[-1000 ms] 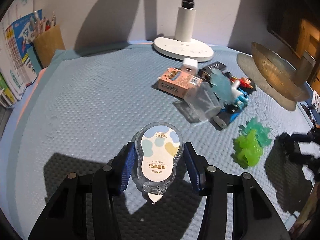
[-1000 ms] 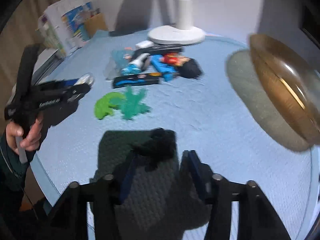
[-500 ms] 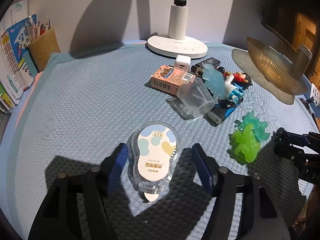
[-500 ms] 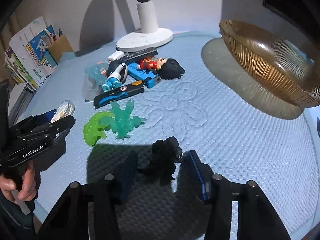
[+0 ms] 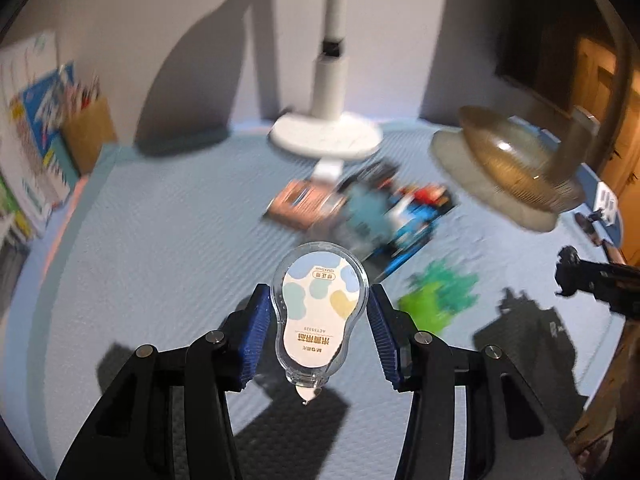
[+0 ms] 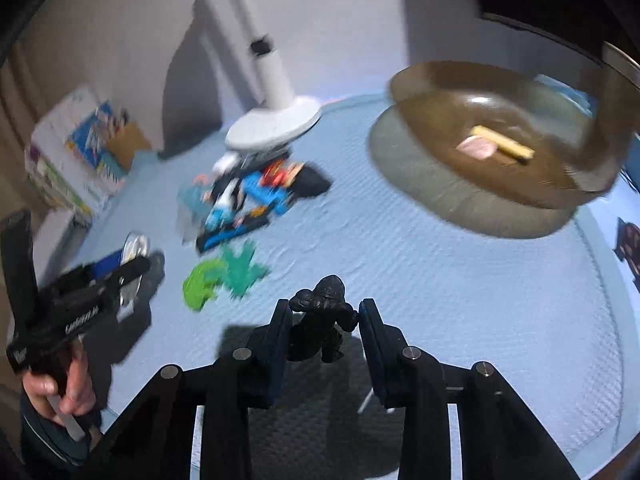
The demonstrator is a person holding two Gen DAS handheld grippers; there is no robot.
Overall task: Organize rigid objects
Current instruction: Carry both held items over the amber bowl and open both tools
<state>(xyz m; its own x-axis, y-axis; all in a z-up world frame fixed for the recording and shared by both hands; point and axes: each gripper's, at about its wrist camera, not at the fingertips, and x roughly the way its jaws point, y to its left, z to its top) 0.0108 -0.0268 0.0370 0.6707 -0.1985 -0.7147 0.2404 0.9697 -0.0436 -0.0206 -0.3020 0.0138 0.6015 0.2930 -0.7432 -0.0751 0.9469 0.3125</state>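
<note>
My left gripper (image 5: pixel 318 292) is closing its blue pads on a clear correction tape (image 5: pixel 316 320) with pastel spots, and holds it above the blue mat (image 5: pixel 160 248). The right wrist view shows that left gripper (image 6: pixel 132 268) at the left, in a person's hand (image 6: pixel 60 388). My right gripper (image 6: pixel 324 304) is closing too, and a small black gorilla figure (image 6: pixel 320 328) spans the gap from pad to pad. An amber ribbed glass bowl (image 6: pixel 440 128) stands at the back right, with a yellow stick (image 6: pixel 502 144) and a pink piece inside.
A white lamp base (image 5: pixel 326 136) stands at the back. In front of it lies a blurred pile of toys and boxes (image 5: pixel 360 208), and two green figures (image 5: pixel 436 300) lie nearer. Books and a cardboard pen box (image 5: pixel 86 136) line the left edge.
The left jaws, wide apart half a second ago, have closed on the tape and risen. The right jaws have closed on the black figure, and that gripper has risen and rolled.
</note>
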